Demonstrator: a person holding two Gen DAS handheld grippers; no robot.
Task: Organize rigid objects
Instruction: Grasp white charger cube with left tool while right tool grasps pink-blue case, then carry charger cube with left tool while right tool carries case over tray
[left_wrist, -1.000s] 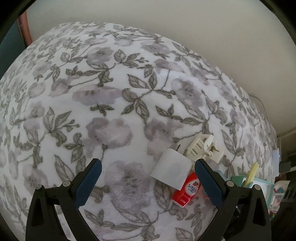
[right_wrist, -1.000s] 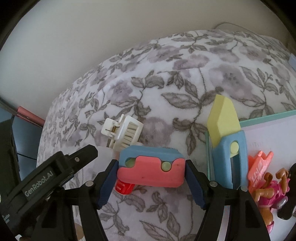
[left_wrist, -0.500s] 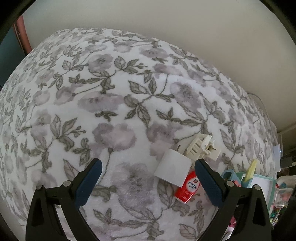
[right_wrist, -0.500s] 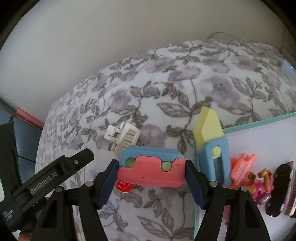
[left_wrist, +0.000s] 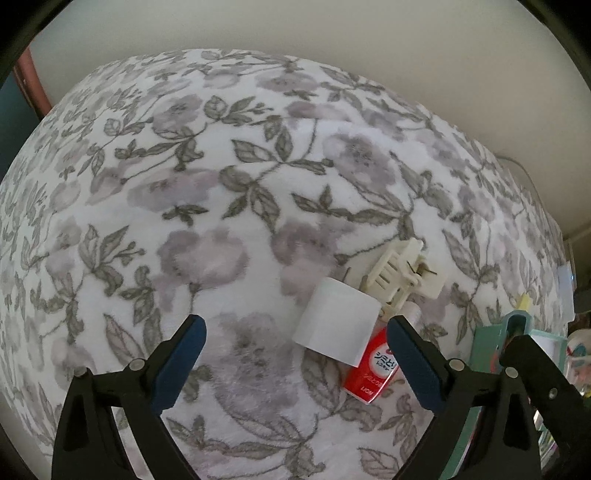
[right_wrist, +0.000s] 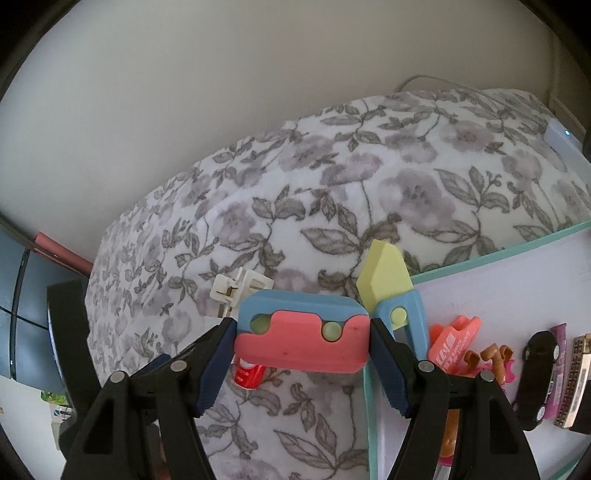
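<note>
My right gripper (right_wrist: 302, 332) is shut on a pink and blue toy block (right_wrist: 301, 332) and holds it above the left edge of the teal-rimmed box (right_wrist: 498, 247). My left gripper (left_wrist: 295, 347) is open and empty over the floral blanket (left_wrist: 221, 184). Just ahead of its right finger lie a white cube (left_wrist: 336, 328), a red tube (left_wrist: 371, 373) and a cream hair claw clip (left_wrist: 400, 273). The clip (right_wrist: 240, 286) and the red tube (right_wrist: 249, 374) also show in the right wrist view.
Inside the box stand a blue and yellow toy knife (right_wrist: 395, 295), an orange tag (right_wrist: 452, 343), a brown figure (right_wrist: 487, 356), a black item (right_wrist: 535, 373) and a pink tube (right_wrist: 557, 373). A wall (right_wrist: 221, 92) runs behind the bed.
Both grippers have risen and pulled back a little. The right gripper, still holding the block, has shifted right toward the box, so more of the box contents show.
</note>
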